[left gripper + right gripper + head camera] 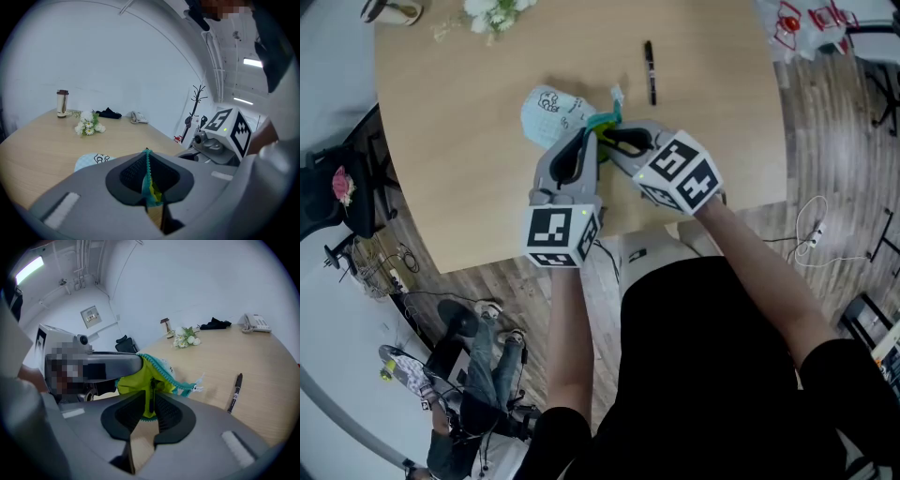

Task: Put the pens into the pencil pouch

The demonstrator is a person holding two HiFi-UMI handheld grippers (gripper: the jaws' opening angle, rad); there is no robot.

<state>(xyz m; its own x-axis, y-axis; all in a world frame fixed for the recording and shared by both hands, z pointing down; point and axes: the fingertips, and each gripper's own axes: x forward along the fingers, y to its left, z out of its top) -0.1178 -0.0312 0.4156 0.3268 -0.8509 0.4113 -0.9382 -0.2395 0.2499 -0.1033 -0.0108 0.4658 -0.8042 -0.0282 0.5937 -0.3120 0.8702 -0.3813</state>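
The left gripper [579,148] has its fingers pressed together on the teal zip edge [148,168] of the pencil pouch [548,111]. The pouch lies on the bench [469,169] just ahead of both tools, with its pale blue body trailing away to the left. Just beside it, the right gripper [623,142] is clamped on the other lip, its fingers pinching the yellow-green lining [140,380]. Between them the two grips seem to be spreading the mouth.

To the right of the pouch and a little beyond it, a black pen [650,72] lies apart from everything, its length running away from the person. No pen can be seen inside the pouch, so the loading looks not yet begun.

To do this step well, pull the lips apart evenly and not hard, so the zip does not slip out of the pinch. The left grip can then serve as the anchor while the right lets go, since the pen is on the right's side. It should be taken across its barrel, near the middle.

Bare bench surrounds the pen, so the reach looks unobstructed. The flowers [492,13] and cup [394,11] sit well apart at the far side, and the near edge lies under the person's wrists.
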